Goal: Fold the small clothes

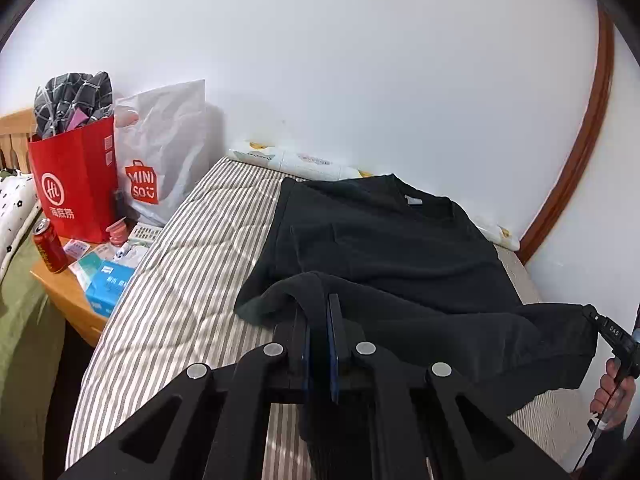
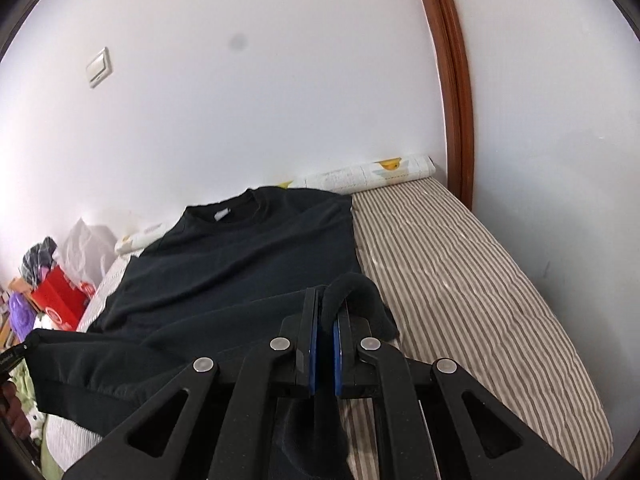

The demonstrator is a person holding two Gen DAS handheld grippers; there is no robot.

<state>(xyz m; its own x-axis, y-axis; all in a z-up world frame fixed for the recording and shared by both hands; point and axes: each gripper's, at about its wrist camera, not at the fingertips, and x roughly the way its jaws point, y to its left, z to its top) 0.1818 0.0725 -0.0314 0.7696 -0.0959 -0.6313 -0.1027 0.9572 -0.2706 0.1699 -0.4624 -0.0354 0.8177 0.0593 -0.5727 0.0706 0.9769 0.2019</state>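
A black T-shirt point(image 1: 380, 240) lies on the striped mattress point(image 1: 192, 264), collar toward the wall. Its bottom hem is lifted off the bed and stretched between both grippers. My left gripper point(image 1: 320, 300) is shut on the hem's left corner, which bunches over the fingertips. My right gripper point(image 2: 326, 300) is shut on the hem's right corner; it also shows at the right edge of the left wrist view point(image 1: 600, 326), held by a hand. In the right wrist view the T-shirt point(image 2: 248, 256) covers the mattress's point(image 2: 460, 280) left part.
A bedside table point(image 1: 68, 288) left of the bed holds a red bag point(image 1: 72, 184), a white Miniso bag point(image 1: 164, 160), a red can point(image 1: 50, 246) and small boxes. A rolled patterned cloth point(image 2: 372, 176) lies along the wall. A brown door frame point(image 2: 452, 92) stands at right.
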